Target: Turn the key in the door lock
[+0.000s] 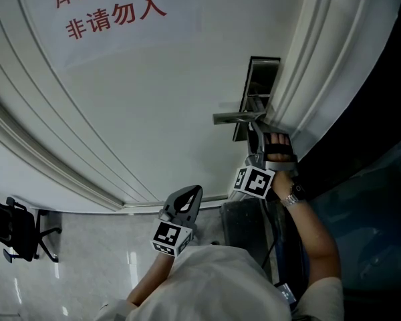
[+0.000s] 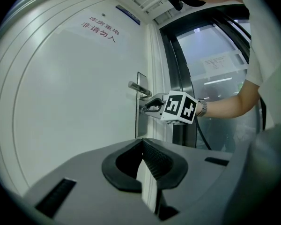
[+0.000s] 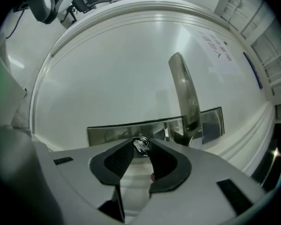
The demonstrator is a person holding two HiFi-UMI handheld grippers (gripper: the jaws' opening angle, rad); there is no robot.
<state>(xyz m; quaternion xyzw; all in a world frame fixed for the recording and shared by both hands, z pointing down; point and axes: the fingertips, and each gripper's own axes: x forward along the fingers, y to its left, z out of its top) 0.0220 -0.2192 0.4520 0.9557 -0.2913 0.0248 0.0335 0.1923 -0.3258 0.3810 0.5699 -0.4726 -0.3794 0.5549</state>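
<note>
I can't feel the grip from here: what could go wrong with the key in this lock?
1. The right gripper pinches the key only at its very tips, so the key could slip out while twisting.
2. The lever handle stands close beside the gripper; rolling the wrist might knock it.

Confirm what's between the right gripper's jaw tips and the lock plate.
Only the key, seated in the lock plate; the right gripper view shows it.
</note>
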